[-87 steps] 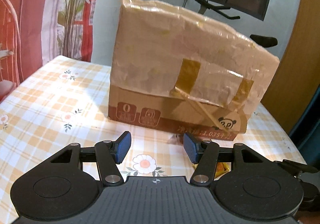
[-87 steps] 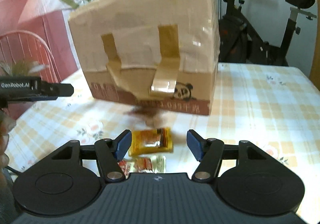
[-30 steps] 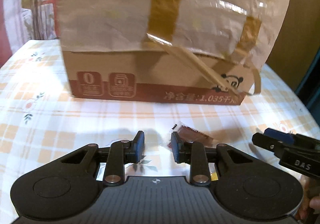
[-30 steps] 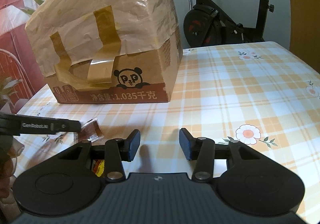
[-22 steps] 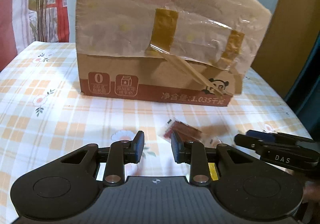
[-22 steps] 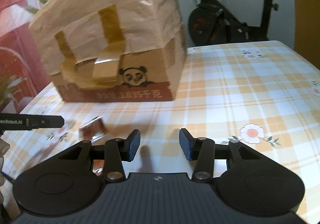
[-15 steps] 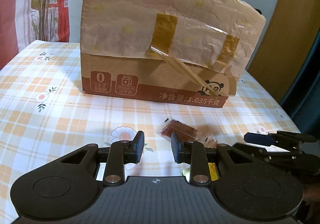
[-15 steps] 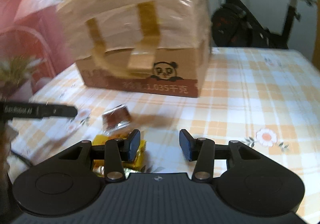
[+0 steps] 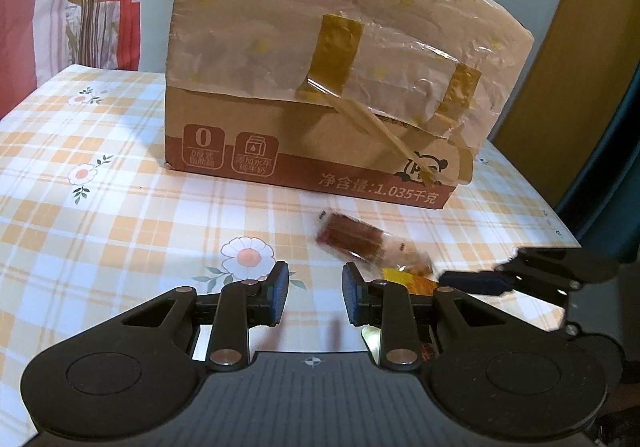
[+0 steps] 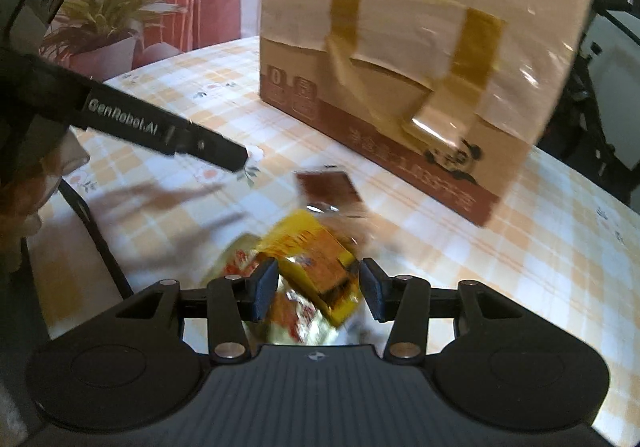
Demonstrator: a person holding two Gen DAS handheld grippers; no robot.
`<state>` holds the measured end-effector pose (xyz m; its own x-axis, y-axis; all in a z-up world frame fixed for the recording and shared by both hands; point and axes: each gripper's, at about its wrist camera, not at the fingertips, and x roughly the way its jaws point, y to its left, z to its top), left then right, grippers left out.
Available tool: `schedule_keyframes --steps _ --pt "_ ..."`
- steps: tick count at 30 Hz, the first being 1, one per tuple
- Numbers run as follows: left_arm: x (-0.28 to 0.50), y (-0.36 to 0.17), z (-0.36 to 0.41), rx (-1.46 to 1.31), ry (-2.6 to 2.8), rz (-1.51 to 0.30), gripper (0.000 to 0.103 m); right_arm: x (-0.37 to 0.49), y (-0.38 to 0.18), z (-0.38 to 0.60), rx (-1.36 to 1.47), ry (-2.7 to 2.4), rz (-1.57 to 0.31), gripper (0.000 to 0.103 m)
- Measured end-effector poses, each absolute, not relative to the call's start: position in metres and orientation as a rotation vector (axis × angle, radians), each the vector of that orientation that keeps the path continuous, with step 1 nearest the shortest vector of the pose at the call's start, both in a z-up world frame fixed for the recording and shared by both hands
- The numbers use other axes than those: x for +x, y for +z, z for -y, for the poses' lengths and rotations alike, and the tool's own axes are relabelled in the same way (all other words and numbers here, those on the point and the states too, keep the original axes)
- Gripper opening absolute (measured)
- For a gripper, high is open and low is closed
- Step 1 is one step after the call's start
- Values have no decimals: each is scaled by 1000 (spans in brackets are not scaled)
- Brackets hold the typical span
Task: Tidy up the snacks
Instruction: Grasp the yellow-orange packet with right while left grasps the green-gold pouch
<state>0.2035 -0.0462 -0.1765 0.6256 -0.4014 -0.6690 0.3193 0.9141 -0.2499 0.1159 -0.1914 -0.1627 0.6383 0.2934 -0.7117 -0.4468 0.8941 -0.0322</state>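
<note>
Left tongs [image 9: 314, 293]: nearly closed, narrow gap, nothing between the pads, only bare tabletop [image 9: 120, 215]. Right tongs [image 10: 319, 289]: partly spread, hovering over the yellow packet [image 10: 316, 263]; whether the pads touch it is lost in blur, likely not.

Just ahead of the right tongs lies the brown packet [image 10: 330, 189]; a red-and-white wrapper [image 10: 296, 311] sits under the yellow one. All three rest touching or overlapping, ahead and right of the left tongs. Beyond stands the taped cardboard box [image 9: 320, 87].

Judgement: packets light, crinkly, slippery film, contents possibly crushable. Pinch across a short edge or sealed end, gently.
</note>
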Motion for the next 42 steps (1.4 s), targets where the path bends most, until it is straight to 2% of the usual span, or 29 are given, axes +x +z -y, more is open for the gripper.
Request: schedule_keyframes --steps 8,14,17,25,27,33,42 --pt "206 -181 44 -130 -402 -812 31 144 -173 187 -180 407 -793 51" --pt "207 -182 45 -129 -396 -817 31 159 -176 205 -4 395 -820 55" --pt "208 -184 46 -125 -395 -821 31 159 -174 205 5 409 -829 47" --pt "208 -185 45 -119 -392 -829 31 153 -178 191 -75 407 -790 46" --pt "208 -185 44 -119 -392 -829 31 151 -177 193 -78 395 -780 35" --pt "209 -186 45 -119 -396 -835 31 130 -161 216 15 371 -739 35" --pt "205 -183 44 -123 -420 -826 31 93 -149 222 -13 395 -782 35"
